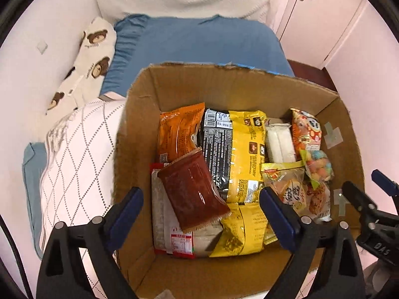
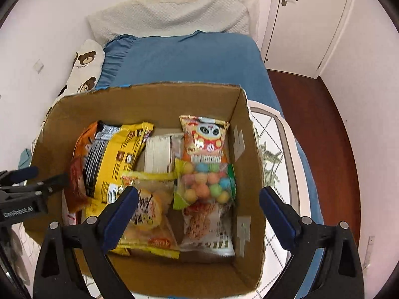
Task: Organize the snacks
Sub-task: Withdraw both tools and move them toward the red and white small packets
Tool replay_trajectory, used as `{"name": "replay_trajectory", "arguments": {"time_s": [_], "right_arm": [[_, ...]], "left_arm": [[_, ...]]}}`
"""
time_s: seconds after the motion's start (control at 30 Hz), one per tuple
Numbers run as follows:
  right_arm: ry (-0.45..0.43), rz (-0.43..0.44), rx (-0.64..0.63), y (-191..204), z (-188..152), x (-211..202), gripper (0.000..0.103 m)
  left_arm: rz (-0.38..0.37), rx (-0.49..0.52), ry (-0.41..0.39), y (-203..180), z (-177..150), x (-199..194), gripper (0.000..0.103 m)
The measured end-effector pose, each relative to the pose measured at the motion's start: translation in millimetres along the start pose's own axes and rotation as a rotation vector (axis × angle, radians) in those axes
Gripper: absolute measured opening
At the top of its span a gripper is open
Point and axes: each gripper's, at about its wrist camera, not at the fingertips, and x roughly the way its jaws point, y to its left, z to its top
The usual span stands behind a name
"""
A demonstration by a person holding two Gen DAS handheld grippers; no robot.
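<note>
Both grippers hang over the cardboard box [image 1: 139, 129] with jaws apart, nothing gripped. The dark red packet [image 1: 193, 191] lies between the left gripper [image 1: 200, 206] jaws; the candy-ball bag [image 2: 205, 184] lies at 12 o'clock from the right gripper [image 2: 198, 208].

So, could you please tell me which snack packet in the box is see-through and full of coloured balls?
The clear bag of candy balls, lying over the panda packet near the box's right wall.
</note>
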Motion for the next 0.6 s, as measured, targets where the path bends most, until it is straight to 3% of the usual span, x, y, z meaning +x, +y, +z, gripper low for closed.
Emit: {"name": "replay_trajectory", "arguments": {"time_s": [0.27,0.6], "right_arm": [[-0.075,0.009,0.009,0,-25,-40,0.099],[-0.212,-0.006,-0.013,1,-66,-114,0.099]], "left_arm": [[0.012,0.011,-0.142,-6,-28,-54,0.095],[0.009,0.02,-0.257,-7,-75,-107,0.095]]}}
